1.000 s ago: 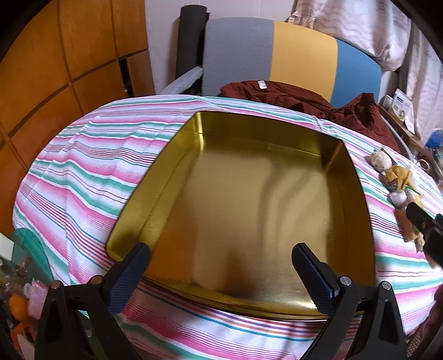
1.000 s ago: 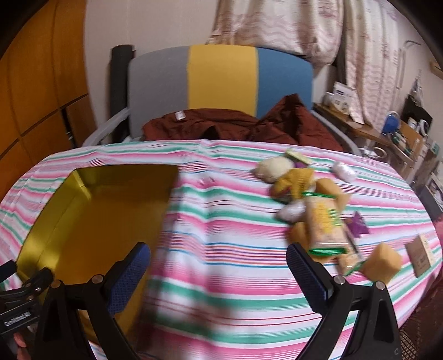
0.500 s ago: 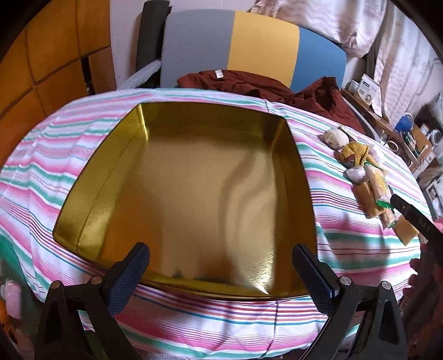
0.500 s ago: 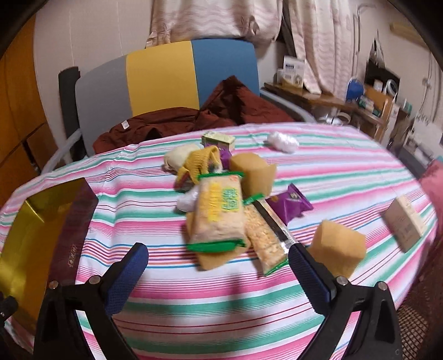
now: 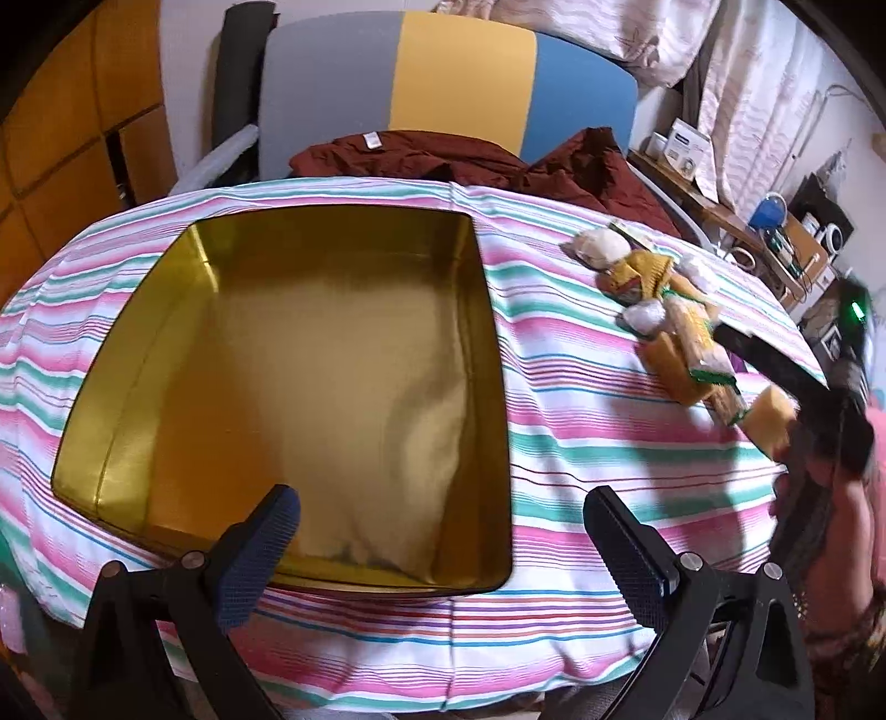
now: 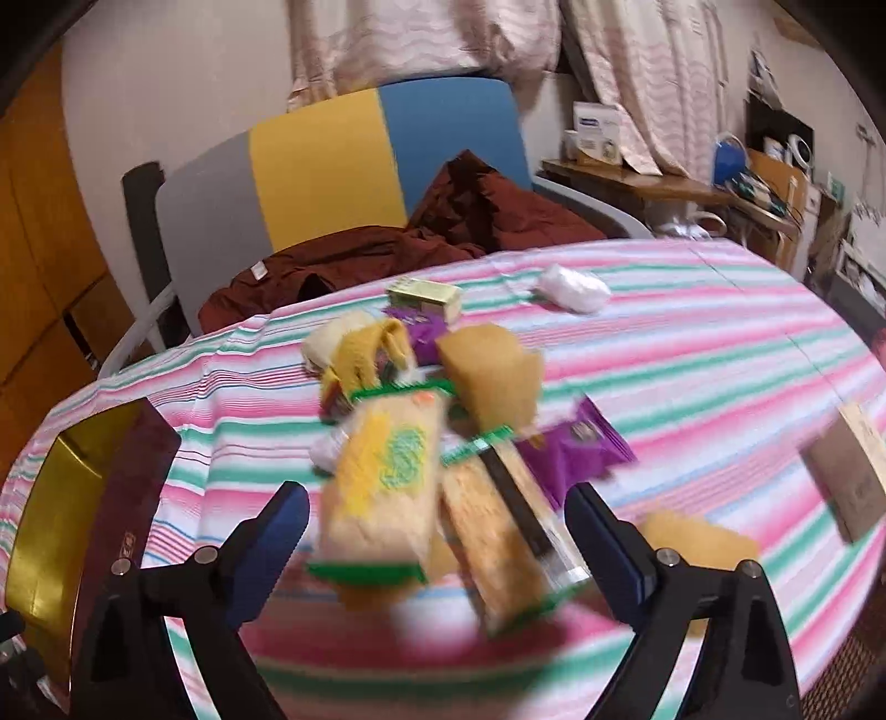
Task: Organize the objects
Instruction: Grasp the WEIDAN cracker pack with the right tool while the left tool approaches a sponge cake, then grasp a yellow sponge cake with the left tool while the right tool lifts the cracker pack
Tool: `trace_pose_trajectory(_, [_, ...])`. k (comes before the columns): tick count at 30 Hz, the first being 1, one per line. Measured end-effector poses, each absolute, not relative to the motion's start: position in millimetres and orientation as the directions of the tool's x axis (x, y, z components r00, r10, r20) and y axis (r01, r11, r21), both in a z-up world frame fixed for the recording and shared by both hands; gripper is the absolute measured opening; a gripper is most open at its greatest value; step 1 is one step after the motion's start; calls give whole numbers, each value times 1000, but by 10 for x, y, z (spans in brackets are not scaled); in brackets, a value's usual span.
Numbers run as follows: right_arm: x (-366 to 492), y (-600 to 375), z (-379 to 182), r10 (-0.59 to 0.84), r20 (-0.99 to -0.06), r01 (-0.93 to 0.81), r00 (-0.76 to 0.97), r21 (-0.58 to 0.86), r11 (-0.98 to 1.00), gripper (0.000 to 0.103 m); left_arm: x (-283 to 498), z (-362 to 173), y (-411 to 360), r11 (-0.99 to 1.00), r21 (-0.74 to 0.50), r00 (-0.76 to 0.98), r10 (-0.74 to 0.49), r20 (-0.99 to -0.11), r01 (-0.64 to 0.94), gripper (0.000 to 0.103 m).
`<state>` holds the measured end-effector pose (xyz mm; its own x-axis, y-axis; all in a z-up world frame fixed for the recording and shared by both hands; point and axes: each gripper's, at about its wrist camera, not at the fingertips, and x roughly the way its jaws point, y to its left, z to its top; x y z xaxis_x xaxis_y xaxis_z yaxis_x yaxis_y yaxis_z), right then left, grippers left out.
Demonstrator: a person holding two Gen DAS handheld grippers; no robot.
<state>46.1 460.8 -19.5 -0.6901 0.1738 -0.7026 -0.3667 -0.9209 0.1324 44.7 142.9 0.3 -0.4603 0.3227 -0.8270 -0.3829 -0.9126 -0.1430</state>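
Snack packets [image 6: 387, 487] lie heaped at the centre of the right wrist frame on the striped tablecloth [image 6: 692, 354], between the wide-spread fingers of the right gripper [image 6: 437, 531]. At centre left of the left wrist frame, the gold tin [image 5: 487, 310] sits beyond the left gripper [image 5: 443, 537], spread wide and holding nothing.

Likely home: curtains [image 6: 432, 39], striped tablecloth [image 5: 581, 387], chair [image 5: 443, 94].
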Motion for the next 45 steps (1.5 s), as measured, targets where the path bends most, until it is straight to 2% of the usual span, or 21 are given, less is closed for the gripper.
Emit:
trace_pose_trajectory(2, [307, 4556, -237, 162, -719, -342, -675, 112, -933, 85, 467, -5, 1495, -910, -129, -459, 317, -830, -395, 103])
trace_pose_trajectory(4, [169, 4506, -329, 194, -756, -342, -626, 42, -939, 72, 496, 5, 1543, -906, -119, -457, 315, -832, -407, 103])
trace_pose_trajectory(5, [140, 4502, -370, 200, -766, -342, -610, 27, -939, 70, 508, 12, 1567, -904, -113, -459, 313, -832, -412, 103])
trace_pose_trajectory(6, [126, 4508, -408, 198, -774, -343, -601, 26, -939, 64, 516, 21, 1585, -903, -109, -460, 312, -831, -416, 103])
trace_pose_trajectory(7, [143, 4525, -437, 174, -776, -336, -607, 52, -940, 50, 521, 40, 1584, -900, -109, -457, 315, -832, -421, 103])
trace_pose_trajectory(8, [190, 4543, -438, 151, -768, -332, -623, 85, -940, 47, 520, 49, 1604, -898, -111, -454, 319, -832, -426, 103])
trace_pose_trajectory(15, [623, 4672, -379, 93, -736, -341, -670, 194, -920, 47, 448, 79, 1864, -870, -162, -403, 371, -837, -465, 103])
trace_pose_trajectory(25, [1101, 4763, -533, 86, -763, -350, -641, 191, -917, 47, 262, 54, 2675, -843, -137, -363, 364, -858, -520, 103])
trace_pose_trajectory(36, [1375, 4830, -640, 98, -767, -383, -635, 202, -901, 47, -82, -317, 3610, -817, -238, -226, 404, -887, -525, 103])
trace_pose_trajectory(41, [1390, 4824, -656, 101, -767, -382, -634, 197, -903, 46, -218, -481, 3816, -805, -378, -154, 490, -858, -458, 103])
trace_pose_trajectory(45, [1404, 4836, -662, 93, -765, -380, -638, 207, -902, 47, -209, -528, 3938, -813, -331, -184, 462, -868, -479, 100])
